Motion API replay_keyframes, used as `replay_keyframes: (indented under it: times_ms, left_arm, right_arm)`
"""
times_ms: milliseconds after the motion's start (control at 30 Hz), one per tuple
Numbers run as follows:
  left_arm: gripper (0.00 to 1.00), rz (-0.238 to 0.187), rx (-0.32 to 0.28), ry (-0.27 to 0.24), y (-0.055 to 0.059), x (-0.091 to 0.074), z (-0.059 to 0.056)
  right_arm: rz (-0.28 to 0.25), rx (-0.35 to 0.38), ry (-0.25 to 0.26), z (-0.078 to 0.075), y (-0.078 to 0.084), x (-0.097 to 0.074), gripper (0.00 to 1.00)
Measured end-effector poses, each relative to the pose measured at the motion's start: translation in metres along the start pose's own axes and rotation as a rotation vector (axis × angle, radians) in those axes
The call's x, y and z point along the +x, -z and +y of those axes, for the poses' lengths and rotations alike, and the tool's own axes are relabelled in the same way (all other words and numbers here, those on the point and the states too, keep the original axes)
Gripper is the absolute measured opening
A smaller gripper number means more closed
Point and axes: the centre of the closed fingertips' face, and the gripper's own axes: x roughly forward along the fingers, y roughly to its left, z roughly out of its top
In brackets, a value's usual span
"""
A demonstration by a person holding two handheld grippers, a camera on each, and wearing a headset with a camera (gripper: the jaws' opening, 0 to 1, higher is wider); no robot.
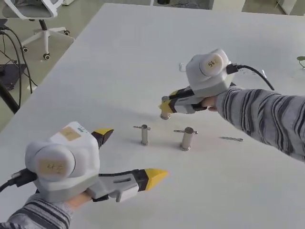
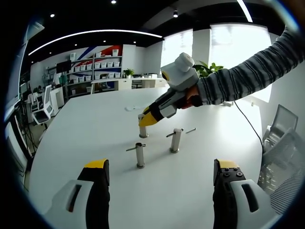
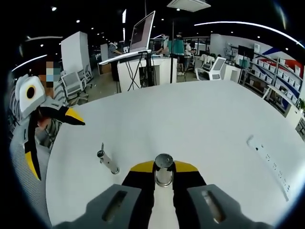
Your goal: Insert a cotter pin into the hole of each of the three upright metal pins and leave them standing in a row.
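Observation:
Three upright metal pins stand on the white table [image 1: 119,62]. The left pin [image 1: 144,134] [image 2: 139,155] and the middle pin [image 1: 187,138] [image 2: 176,140] each carry a cotter pin through the top. My right gripper [image 1: 167,106] [image 3: 164,168] is shut on the third pin [image 1: 165,109] [image 3: 163,170] [image 2: 143,129] further back; I cannot tell whether it touches the table. A loose cotter pin [image 1: 232,139] [image 2: 190,130] lies flat to the right. My left gripper [image 1: 131,152] [image 2: 161,167] is open and holds nothing, just in front of the pins.
An office chair [image 1: 40,14] and cables [image 1: 14,52] are on the floor beyond the table's left edge. A white power strip [image 3: 267,157] lies on the table far from the pins. Desks, monitors and shelves fill the room behind.

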Motion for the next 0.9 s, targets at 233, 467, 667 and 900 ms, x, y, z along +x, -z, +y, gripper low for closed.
replay_keyframes:
  times_ms: [233,467,667,900]
  left_arm:
    - [0.90,0.002,0.009,0.003,-0.001,-0.004,0.000]
    - [0.89,0.001,0.014,0.004,-0.002,-0.007,-0.002]
    - [0.89,0.001,0.017,0.008,-0.003,-0.007,-0.006]
    - [0.89,-0.003,0.021,0.011,-0.006,-0.008,-0.010]
  right_arm:
    - [0.021,0.015,0.015,-0.001,0.018,-0.016,0.08]
    - [0.030,0.032,0.033,0.008,0.032,-0.039,0.08]
    - [0.015,0.071,0.046,0.006,0.043,-0.057,0.08]
    - [0.031,0.074,0.066,0.005,0.059,-0.075,0.08]
